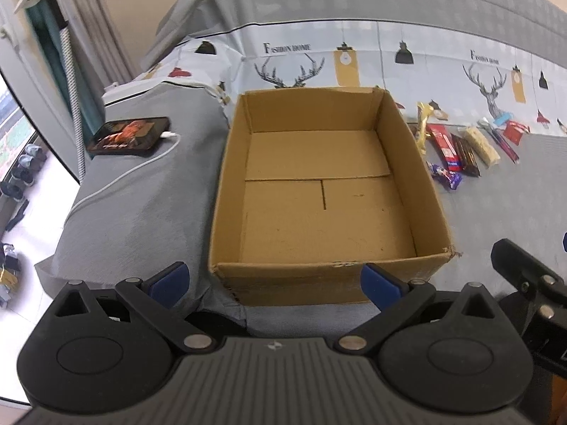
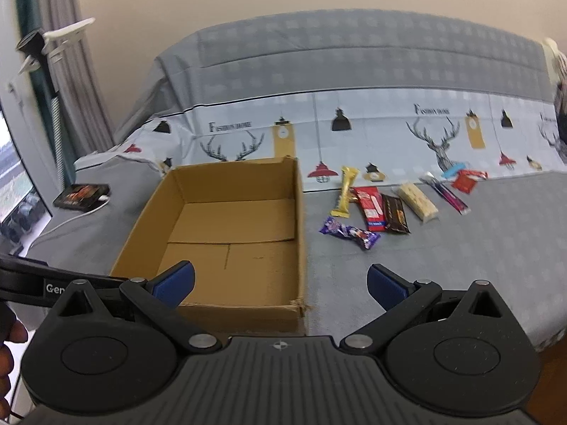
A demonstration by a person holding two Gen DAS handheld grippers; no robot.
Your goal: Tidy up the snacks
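An open, empty cardboard box (image 1: 226,191) (image 2: 141,233) sits on the grey bed cover. Several snacks lie to its right: a purple wrapper (image 2: 349,233) (image 1: 444,174), a yellow bar (image 2: 345,191) (image 1: 423,125), a red pack (image 2: 370,207) (image 1: 446,147), a dark brown bar (image 2: 395,212) (image 1: 467,156), a pale cracker pack (image 2: 418,201) (image 1: 482,147), a pink stick (image 2: 450,196) and a small red packet (image 2: 466,179). My left gripper (image 1: 276,283) is open and empty at the box's near wall. My right gripper (image 2: 281,287) is open and empty near the box's near right corner.
A phone (image 1: 129,136) (image 2: 81,194) on a white charging cable (image 1: 117,180) lies left of the box. The bed's edge drops to the floor on the left, with shoes (image 1: 24,166) below. A printed sheet (image 2: 354,134) and a grey quilt (image 2: 354,56) lie behind.
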